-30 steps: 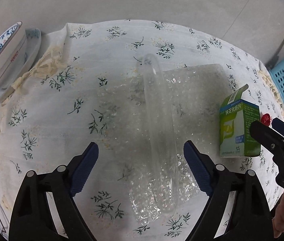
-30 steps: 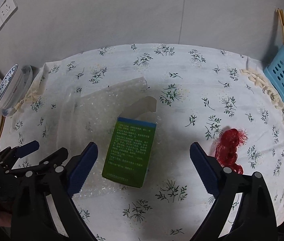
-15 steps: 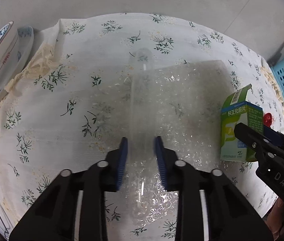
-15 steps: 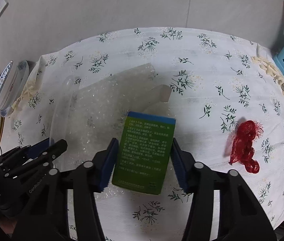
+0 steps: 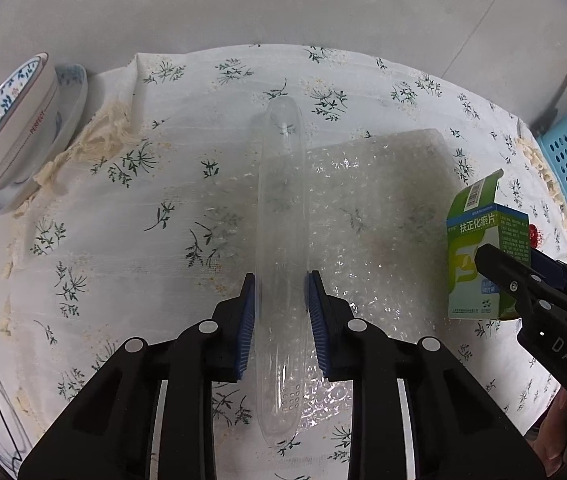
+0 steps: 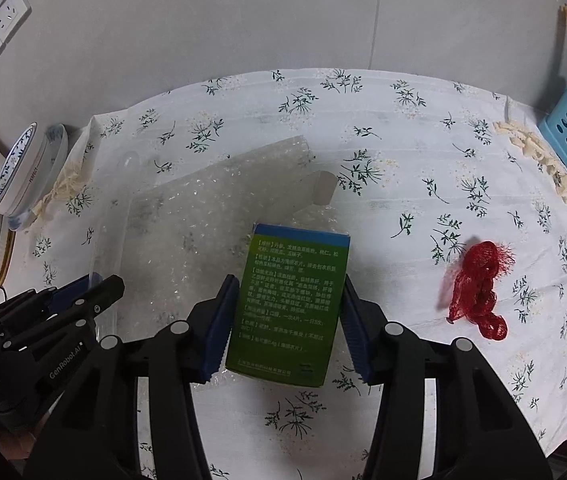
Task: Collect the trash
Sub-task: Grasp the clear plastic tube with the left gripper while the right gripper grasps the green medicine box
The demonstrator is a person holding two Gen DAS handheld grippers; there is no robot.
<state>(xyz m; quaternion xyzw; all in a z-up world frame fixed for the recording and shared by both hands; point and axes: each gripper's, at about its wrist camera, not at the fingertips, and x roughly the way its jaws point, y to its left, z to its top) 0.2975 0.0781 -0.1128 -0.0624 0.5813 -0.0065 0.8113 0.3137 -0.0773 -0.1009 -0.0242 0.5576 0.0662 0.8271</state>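
Left hand-held gripper [image 5: 280,312] clamped narrow on a clear plastic tray [image 5: 281,248], standing on edge; its long axis runs from the bottom centre of the frame straight up toward the wall. Beneath and to the right, bubble wrap [image 5: 379,208] lies flat on the floral-clothed bench [image 5: 123,240]. Right hand-held gripper [image 6: 287,320] squeezes a green box [image 6: 289,304] by its sides, upright, open flap pointing away at the top. Chinese print covers its back; the left view shows a barcode on the flap. At right of frame, a red net [image 6: 477,292] lies apart on the cloth. Upper left, bowls [image 5: 11,120] on edge, one rim reading "PERFECT". Gripper bodies read "DAS" and "GenRobot.AI".
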